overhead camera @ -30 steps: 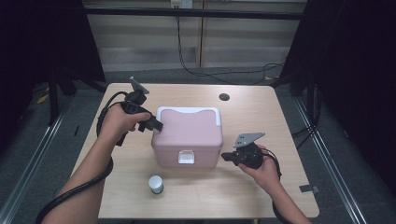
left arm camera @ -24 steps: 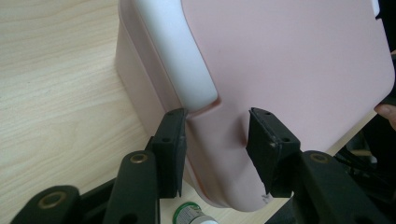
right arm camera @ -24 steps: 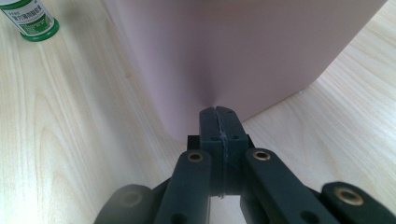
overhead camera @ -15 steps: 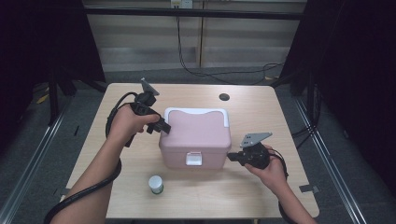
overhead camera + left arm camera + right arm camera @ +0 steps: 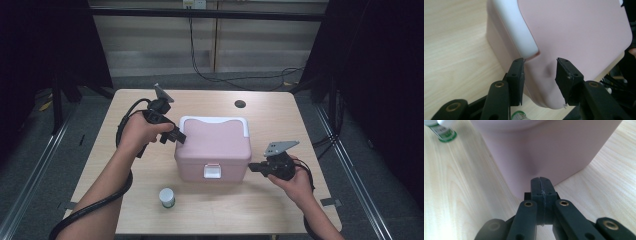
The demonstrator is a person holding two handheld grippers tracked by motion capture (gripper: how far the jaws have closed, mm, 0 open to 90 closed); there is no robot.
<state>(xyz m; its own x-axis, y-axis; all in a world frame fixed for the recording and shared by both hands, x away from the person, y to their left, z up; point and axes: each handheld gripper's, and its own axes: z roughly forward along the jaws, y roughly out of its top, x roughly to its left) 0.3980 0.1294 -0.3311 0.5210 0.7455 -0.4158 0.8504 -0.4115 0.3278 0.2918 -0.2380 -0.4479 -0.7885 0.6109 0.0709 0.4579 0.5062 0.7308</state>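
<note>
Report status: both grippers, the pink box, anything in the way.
Left hand-held gripper open at the box lid's left corner. Right hand-held gripper shut, tips against the box's right side. Small bottle stands apart in front.

Two black handheld grippers (image 5: 172, 136) (image 5: 255, 167) with brass-riveted linkages, grey three-cornered top plates, trailing black cables.

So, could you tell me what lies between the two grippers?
The pink box sits between the left gripper and the right gripper, seen in the high view.
</note>
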